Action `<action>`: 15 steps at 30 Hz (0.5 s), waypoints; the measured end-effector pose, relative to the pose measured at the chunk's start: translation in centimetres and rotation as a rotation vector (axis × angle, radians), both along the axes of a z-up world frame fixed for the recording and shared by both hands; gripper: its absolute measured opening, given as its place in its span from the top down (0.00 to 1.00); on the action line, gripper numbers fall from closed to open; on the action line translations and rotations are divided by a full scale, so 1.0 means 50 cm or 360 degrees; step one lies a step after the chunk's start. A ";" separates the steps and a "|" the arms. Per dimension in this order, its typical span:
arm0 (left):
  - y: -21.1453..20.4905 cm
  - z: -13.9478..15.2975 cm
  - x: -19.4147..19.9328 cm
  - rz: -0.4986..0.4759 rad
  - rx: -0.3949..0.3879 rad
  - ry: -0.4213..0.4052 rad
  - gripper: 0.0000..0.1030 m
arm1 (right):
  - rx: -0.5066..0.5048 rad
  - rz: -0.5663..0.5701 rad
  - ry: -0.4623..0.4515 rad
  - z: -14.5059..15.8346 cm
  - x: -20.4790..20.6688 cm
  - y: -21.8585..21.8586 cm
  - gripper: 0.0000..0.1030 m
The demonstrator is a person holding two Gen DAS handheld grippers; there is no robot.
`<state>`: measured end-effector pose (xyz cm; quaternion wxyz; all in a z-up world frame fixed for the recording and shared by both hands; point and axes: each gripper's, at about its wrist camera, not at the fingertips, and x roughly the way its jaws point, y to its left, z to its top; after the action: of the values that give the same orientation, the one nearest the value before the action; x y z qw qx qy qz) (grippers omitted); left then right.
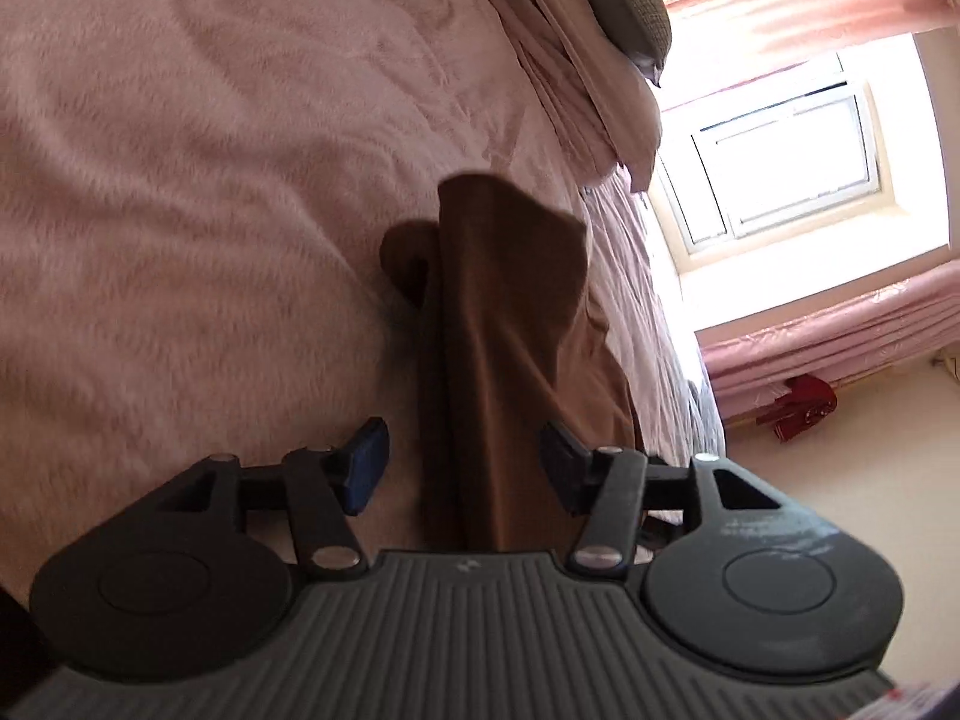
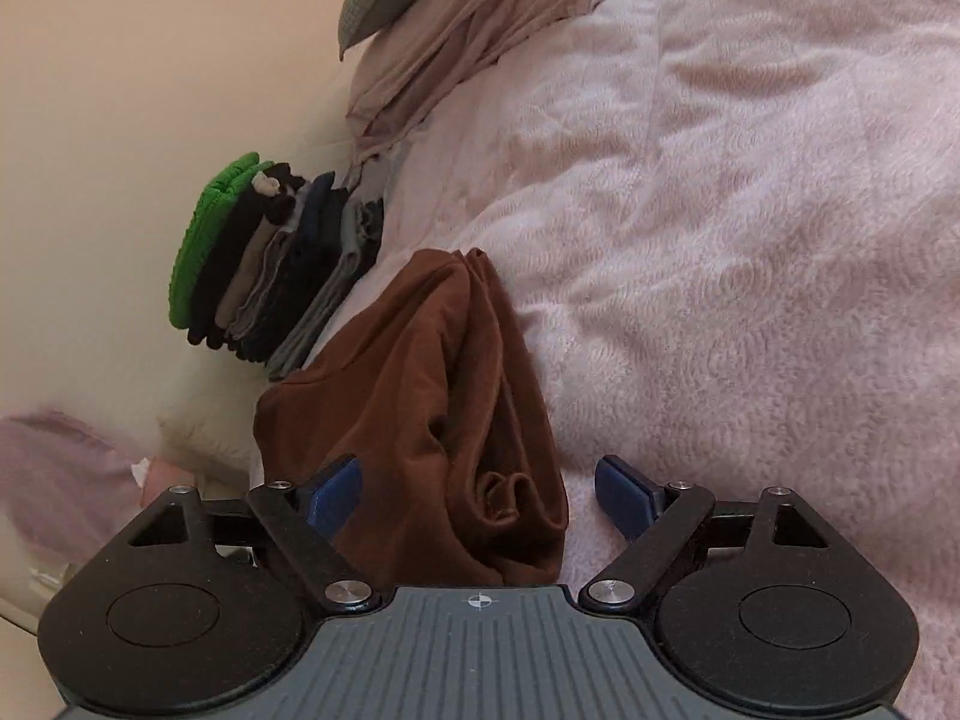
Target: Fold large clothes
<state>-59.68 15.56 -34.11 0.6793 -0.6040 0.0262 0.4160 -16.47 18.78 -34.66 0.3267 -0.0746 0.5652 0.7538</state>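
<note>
Left wrist view: left gripper (image 1: 462, 468) with jaws partly apart, pads clear of cloth on both sides. Brown garment (image 1: 498, 324) bunched into a long ridge between the fingers, running toward twelve o'clock over the pink blanket (image 1: 180, 180). Nothing pinched; probably let go so the bundle can settle on the bed. Bright window (image 1: 780, 168) at two o'clock, pink curtain (image 1: 828, 336) at three, something red (image 1: 804, 405) on the floor below it. Olive cushion (image 1: 618, 0) at one o'clock.

Right wrist view: right gripper (image 2: 480, 495) spread wide, the left pad resting against or just over the brown cloth, the right pad over bare blanket; no grip. Garment (image 2: 420, 396) crumpled in a heap from centre toward seven o'clock, not yet a neat fold by the look of it. Shown here only: a stack of folded clothes (image 2: 276, 264) at ten o'clock, green piece outermost, just beside the brown heap, likely the pile it is meant to join. Window and red thing absent here.
</note>
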 end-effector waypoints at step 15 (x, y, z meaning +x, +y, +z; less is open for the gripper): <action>0.055 0.045 -0.053 -0.0173 0.0156 0.0181 0.93 | -0.0123 -0.0281 0.0085 0.017 -0.078 -0.224 0.77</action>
<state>-62.35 18.32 -31.89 0.7270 -0.5430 0.0771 0.4130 -20.37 7.60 -33.79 0.3737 -0.0170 0.6067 0.7014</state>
